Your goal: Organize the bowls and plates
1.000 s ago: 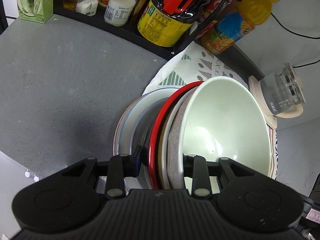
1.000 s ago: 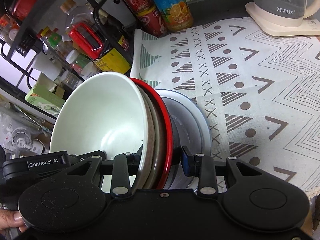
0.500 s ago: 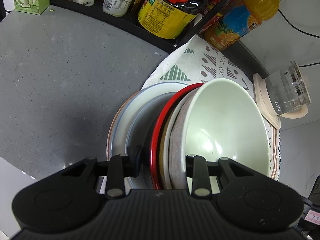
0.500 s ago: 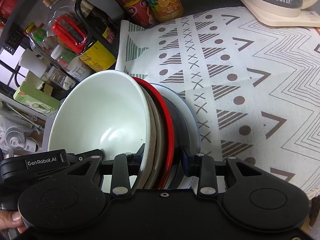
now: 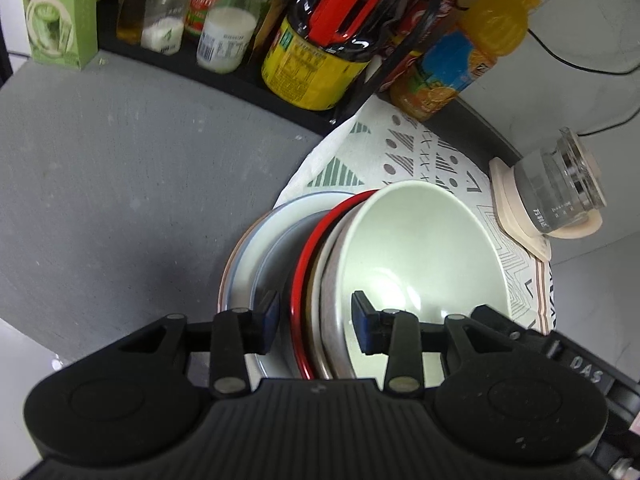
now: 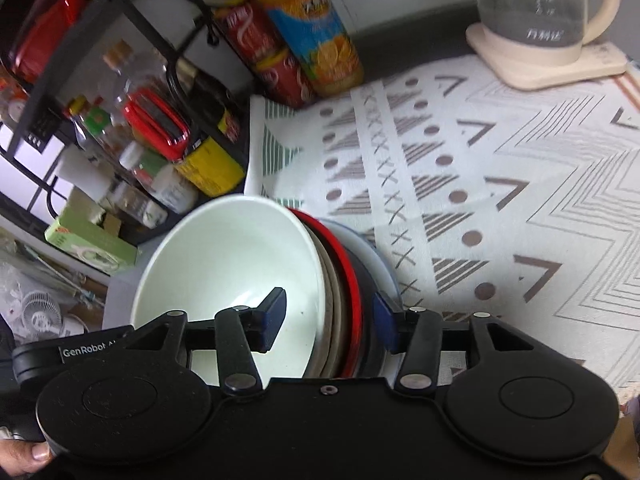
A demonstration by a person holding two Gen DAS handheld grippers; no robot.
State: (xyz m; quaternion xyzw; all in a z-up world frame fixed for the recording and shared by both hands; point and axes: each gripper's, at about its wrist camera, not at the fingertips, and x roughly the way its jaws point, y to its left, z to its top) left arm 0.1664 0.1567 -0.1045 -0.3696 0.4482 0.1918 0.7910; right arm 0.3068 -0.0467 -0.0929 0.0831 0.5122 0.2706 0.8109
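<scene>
A nested stack of dishes stands at the edge of the patterned mat: a pale green bowl [image 5: 420, 256] on top, a grey-brown bowl [image 5: 332, 300], a red-rimmed bowl [image 5: 308, 272], a dark bowl and a white blue-rimmed plate [image 5: 256, 248] at the bottom. My left gripper [image 5: 315, 320] straddles the stack's rims with its jaws open and blue pads off the dishes. My right gripper [image 6: 328, 318] straddles the same stack [image 6: 240, 264] from the other side, also open, one pad inside the green bowl.
A black rack with sauce bottles and jars [image 5: 316, 52] lines the back. An orange juice bottle [image 5: 460, 64] and red cans [image 6: 276, 68] stand beside it. A glass kettle on a cream base [image 6: 544, 20] sits on the patterned mat [image 6: 500, 200]. Grey counter [image 5: 120, 168] lies left.
Both grippers have opened: their pads, clamped on the stack's rims before, now stand apart from the dishes. The stack sits lower, on the counter and mat edge.
</scene>
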